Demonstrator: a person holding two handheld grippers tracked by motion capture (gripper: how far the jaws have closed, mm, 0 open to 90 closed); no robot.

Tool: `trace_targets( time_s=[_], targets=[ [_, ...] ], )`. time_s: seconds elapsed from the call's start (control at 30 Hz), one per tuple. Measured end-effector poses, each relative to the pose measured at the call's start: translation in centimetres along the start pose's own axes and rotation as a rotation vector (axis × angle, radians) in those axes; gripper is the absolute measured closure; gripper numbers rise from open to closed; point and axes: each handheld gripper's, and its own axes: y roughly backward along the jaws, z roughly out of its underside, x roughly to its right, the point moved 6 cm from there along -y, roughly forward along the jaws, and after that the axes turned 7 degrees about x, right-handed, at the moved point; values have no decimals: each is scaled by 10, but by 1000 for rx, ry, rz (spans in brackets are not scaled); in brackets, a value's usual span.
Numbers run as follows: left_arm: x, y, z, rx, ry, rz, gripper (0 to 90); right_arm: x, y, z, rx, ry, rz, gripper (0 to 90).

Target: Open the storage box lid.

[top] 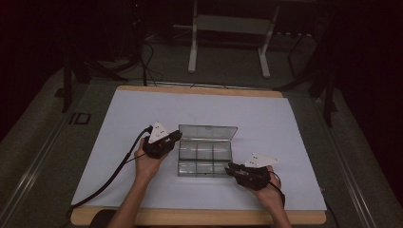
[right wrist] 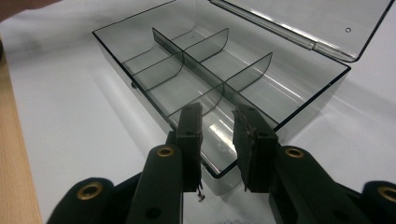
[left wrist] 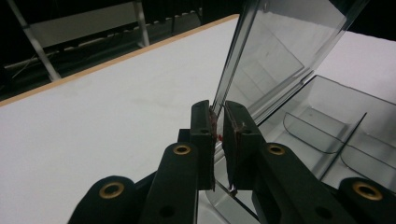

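A smoky clear plastic compartment box [top: 205, 161] lies open and empty in the middle of the white sheet. Curved dividers [right wrist: 210, 70] split it into several cells. Its lid [top: 207, 132] stands raised along the far side. My left gripper [top: 177, 135] is at the box's left end, shut on the side edge of the lid [left wrist: 280, 51], which rises from between its jaws [left wrist: 218, 112]. My right gripper [top: 229, 167] is at the box's near right corner. In the right gripper view it [right wrist: 219, 112] stands open, its jaws straddling that corner [right wrist: 215, 175] without closing on it.
The white sheet [top: 142, 109] covers a wooden table whose edge [top: 199, 217] runs along the front. The left gripper's cable [top: 109, 180] trails to the front left. A white metal stand [top: 228, 42] is on the floor beyond the table.
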Motion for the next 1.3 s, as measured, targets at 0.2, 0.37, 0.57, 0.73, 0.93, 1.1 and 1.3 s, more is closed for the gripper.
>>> trace_targets(
  time_s=[0.2, 0.37, 0.57, 0.73, 0.93, 1.1, 1.3],
  targets=[
    [-2, -3, 2, -3, 2, -1, 827, 1, 1, 0, 3, -2, -3, 726],
    [-2, -5, 3, -6, 3, -2, 826, 0, 0, 1, 5, -5, -4, 727],
    [-3, -6, 4, -7, 12, -3, 827, 1, 0, 1, 7, -7, -8, 727],
    [-4, -8, 5, -8, 17, -1, 826, 1, 0, 1, 9, -10, -11, 728],
    [-5, -11, 7, -12, 26, 4, 824, 1, 0, 1, 10, -11, -13, 727],
    [-6, -12, 8, -14, 32, 4, 821, 1, 0, 1, 11, -11, -13, 727],
    [-7, -14, 9, -15, 39, 4, 821, 1, 1, 1, 12, -11, -15, 726]
  ],
)
